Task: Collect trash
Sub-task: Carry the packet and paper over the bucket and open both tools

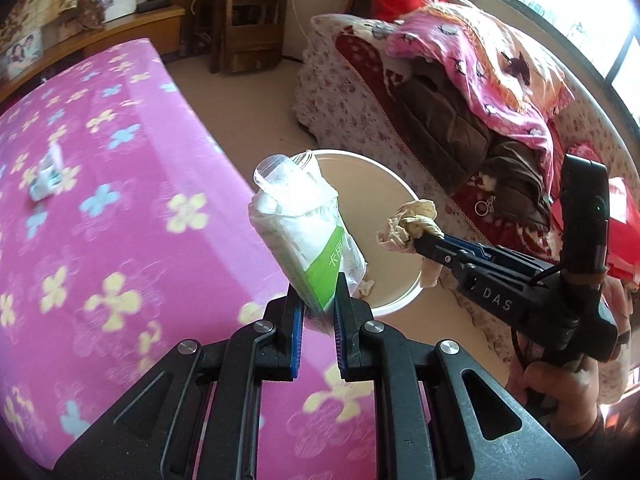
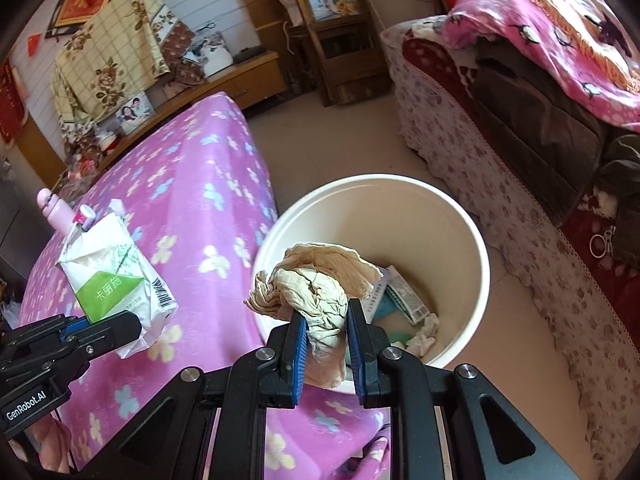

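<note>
Two grippers carry trash to the bin

The left gripper (image 1: pixel 319 298) is clamped on a white and green tissue pack (image 1: pixel 308 236) with Chinese writing. The right gripper (image 2: pixel 327 334) is clamped on a crumpled tan paper (image 2: pixel 316 292), held over the cream bin (image 2: pixel 476 240). The arms read "DAS" and "GenRobot.AI". The bin stands on the floor between a pink flowered bed (image 1: pixel 120 200) and a sofa (image 1: pixel 360 112) piled with blankets. Only the right view shows boxes and tissues inside the bin; only the left view shows more trash (image 1: pixel 48 176) lying on the bed
</note>
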`<state>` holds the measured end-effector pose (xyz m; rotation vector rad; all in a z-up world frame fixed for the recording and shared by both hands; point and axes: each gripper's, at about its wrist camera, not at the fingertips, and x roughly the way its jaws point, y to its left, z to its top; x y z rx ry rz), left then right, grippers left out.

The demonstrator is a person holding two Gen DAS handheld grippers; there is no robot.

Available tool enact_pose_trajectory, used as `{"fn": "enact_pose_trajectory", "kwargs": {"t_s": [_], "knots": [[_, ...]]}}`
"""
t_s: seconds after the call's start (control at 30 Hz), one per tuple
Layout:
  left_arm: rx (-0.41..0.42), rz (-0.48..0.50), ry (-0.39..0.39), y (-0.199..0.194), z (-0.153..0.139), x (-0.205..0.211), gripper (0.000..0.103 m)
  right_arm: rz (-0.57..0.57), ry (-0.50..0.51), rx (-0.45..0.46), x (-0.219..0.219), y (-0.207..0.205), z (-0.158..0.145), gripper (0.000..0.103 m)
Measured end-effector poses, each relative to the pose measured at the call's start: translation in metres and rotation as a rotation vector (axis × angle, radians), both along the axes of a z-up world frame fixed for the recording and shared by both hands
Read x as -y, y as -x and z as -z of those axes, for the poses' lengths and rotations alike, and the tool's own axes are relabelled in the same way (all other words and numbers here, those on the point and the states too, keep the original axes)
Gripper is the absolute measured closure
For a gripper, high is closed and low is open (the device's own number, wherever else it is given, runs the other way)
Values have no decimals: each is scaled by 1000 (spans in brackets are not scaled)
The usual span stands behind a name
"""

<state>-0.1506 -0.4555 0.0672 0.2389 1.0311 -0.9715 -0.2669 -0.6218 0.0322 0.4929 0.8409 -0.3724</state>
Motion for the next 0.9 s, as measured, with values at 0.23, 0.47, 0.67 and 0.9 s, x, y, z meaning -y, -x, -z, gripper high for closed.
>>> {"fn": "enact_pose_trajectory", "kwargs": {"t_s": [0.23, 0.47, 0.67, 0.9], "knots": [[3, 25, -4, -2, 9, 28, 92, 30, 6, -15, 12, -1, 8, 85], [-9, 29, 4, -6, 17, 38, 92, 62, 3, -27, 26, -4, 16, 85], [-39, 21, 30, -12, 18, 37, 68, 106, 5, -45, 33, -7, 19, 63], [-43, -7, 58, -16, 14, 26, 50, 103, -6, -46, 31, -6, 20, 63]]}}
